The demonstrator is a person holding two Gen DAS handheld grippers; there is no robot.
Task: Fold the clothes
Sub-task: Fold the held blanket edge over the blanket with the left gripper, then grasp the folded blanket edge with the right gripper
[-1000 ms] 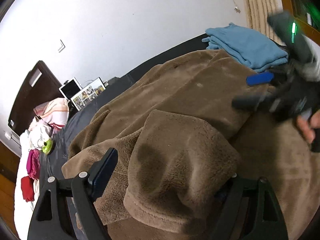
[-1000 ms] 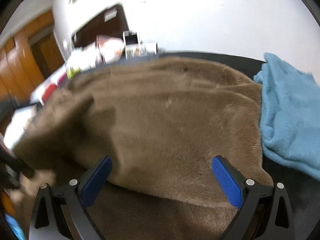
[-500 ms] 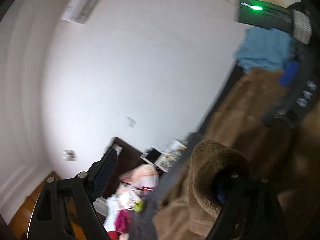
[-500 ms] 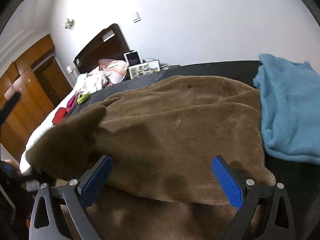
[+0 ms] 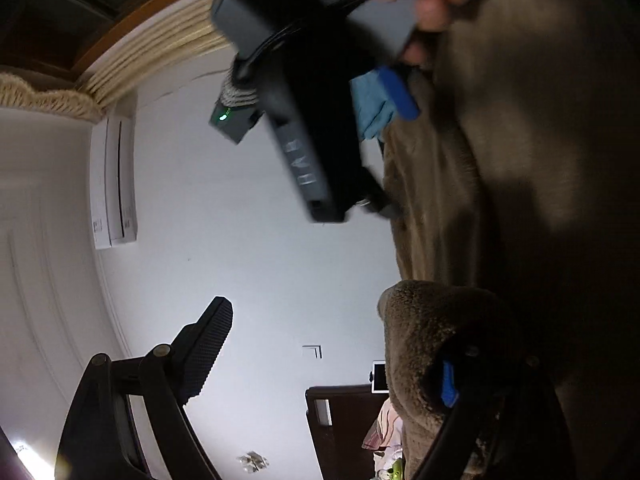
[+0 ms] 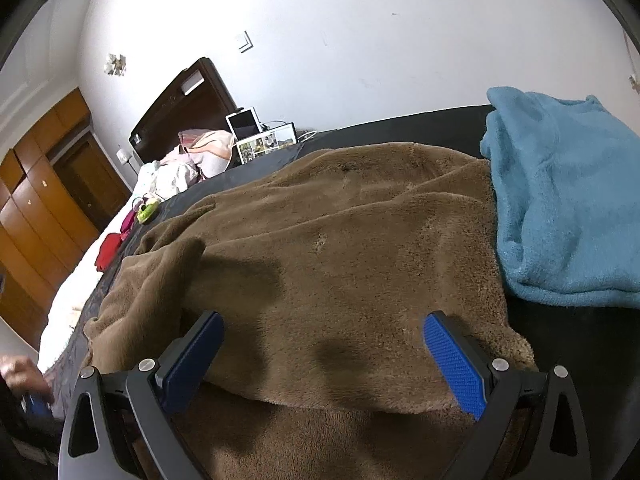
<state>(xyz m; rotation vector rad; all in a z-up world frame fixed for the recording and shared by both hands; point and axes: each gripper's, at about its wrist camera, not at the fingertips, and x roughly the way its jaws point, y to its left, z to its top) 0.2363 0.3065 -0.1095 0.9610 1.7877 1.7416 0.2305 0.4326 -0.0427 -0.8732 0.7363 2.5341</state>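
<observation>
Off my left claw's [image 5: 332, 364] left finger [image 5: 208, 344]: bare wall only; the jaws stand apart, yet a brown fleece garment [image 5: 460, 340] drapes over the right finger, hooked rather than pinched, as far as I can tell. Ahead and above that claw: my other gripper's dark body, blurred, with the hand on it.

Left of my right claw [image 6: 324, 360]: loose edge of the brown fleece garment [image 6: 340, 240], rumpled, lying on the dark bedspread [image 6: 400, 128]. Between its fingers: a doubled layer of the same fleece, one fold apparently laid; the jaws are wide apart, gripping nothing. Right of it: a blue garment [image 6: 560, 200], folded and set aside, touching the brown one's edge.

Tally, my judgement: blue piece done; brown piece partly folded, further folds and squaring left; bright clothes [image 6: 116, 244] far left by the headboard possibly still waiting
</observation>
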